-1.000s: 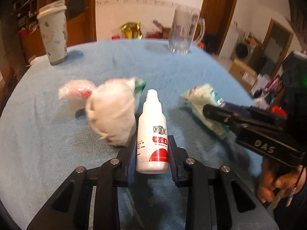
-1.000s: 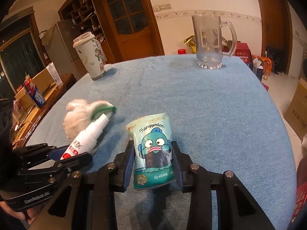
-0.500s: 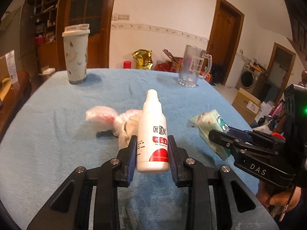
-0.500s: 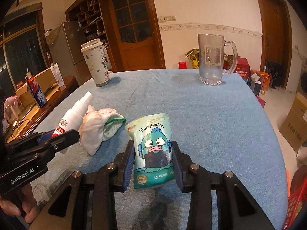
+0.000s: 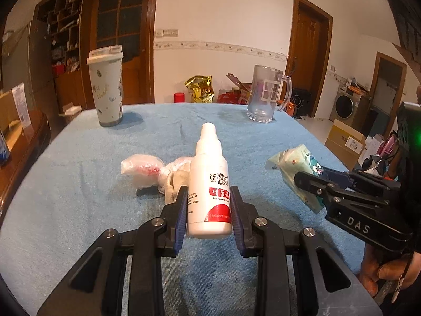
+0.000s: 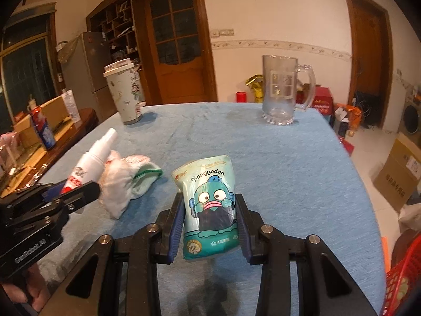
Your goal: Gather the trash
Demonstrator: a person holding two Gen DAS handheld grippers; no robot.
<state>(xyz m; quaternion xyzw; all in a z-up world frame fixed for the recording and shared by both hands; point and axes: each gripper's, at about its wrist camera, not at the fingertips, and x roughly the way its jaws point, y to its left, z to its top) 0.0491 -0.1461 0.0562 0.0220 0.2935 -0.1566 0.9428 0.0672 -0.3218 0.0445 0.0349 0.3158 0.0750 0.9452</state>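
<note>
Pointing nozzle-up, spray bottle (image 5: 209,184) upright (left claw (image 5: 209,212) gripping)

Left gripper (image 5: 209,210): black linkage arms, silver screw heads, blue ribbed pads; side marked "GenRobot.AI". Right gripper (image 6: 210,218): same black build, same screws, blue pads; side marked "DAS", green light on housing. Hand (image 5: 386,273) on its grip.

White spray bottle (image 5: 209,184), red-and-white label, cap on, was upright, clamped near its base between blue-padded fingers (image 5: 181,216). Teal tissue pack (image 6: 210,210) printed with a cartoon fish was upright, likewise clamped at both sides. Crumpled white wrappers with a green-edged cloth (image 6: 126,179) lay on the tabletop, left of the pack.
</note>
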